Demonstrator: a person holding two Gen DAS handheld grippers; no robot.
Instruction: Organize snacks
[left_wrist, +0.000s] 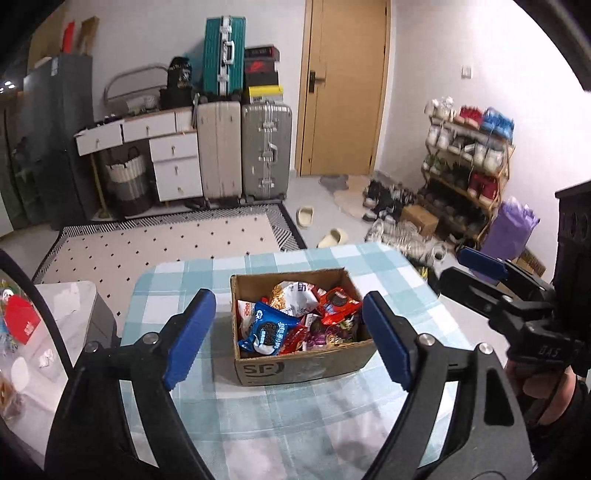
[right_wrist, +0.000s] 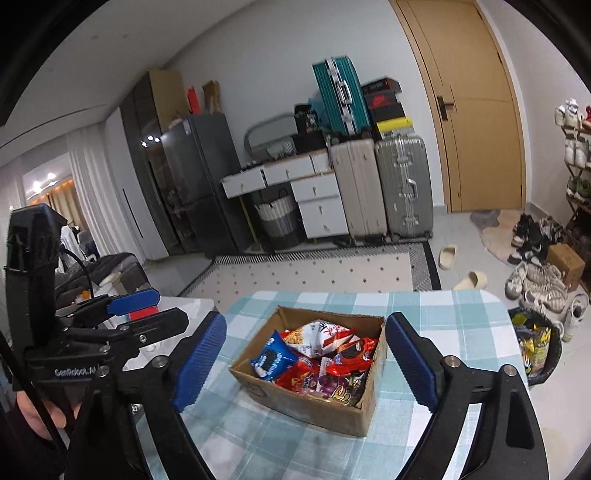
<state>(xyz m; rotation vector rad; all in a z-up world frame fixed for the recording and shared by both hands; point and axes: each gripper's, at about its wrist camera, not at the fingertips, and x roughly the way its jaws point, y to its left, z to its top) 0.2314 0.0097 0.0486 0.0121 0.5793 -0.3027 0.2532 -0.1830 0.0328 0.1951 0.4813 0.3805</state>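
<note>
An open cardboard box (left_wrist: 295, 369) (right_wrist: 314, 406) stands on the table's blue-and-white checked cloth (left_wrist: 184, 288) (right_wrist: 443, 314). It holds several snack packs: a blue cookie pack (left_wrist: 267, 328) (right_wrist: 271, 356), a red pack (left_wrist: 338, 301) (right_wrist: 354, 350) and a white bag (left_wrist: 295, 295) (right_wrist: 321, 332). My left gripper (left_wrist: 289, 296) hangs above and in front of the box, open, with nothing between its blue pads. My right gripper (right_wrist: 306, 319) is likewise open and empty over the box. Each gripper also shows in the other's view: the right (left_wrist: 452, 266), the left (right_wrist: 171, 306).
A black bin (right_wrist: 535, 347) with wrappers sits on the floor right of the table. A low white side table (left_wrist: 66, 306) with small items stands at the left. Beyond lie a dotted rug (left_wrist: 166, 240), slippers (left_wrist: 332, 238), a shoe rack (left_wrist: 469, 166) and suitcases (left_wrist: 266, 151).
</note>
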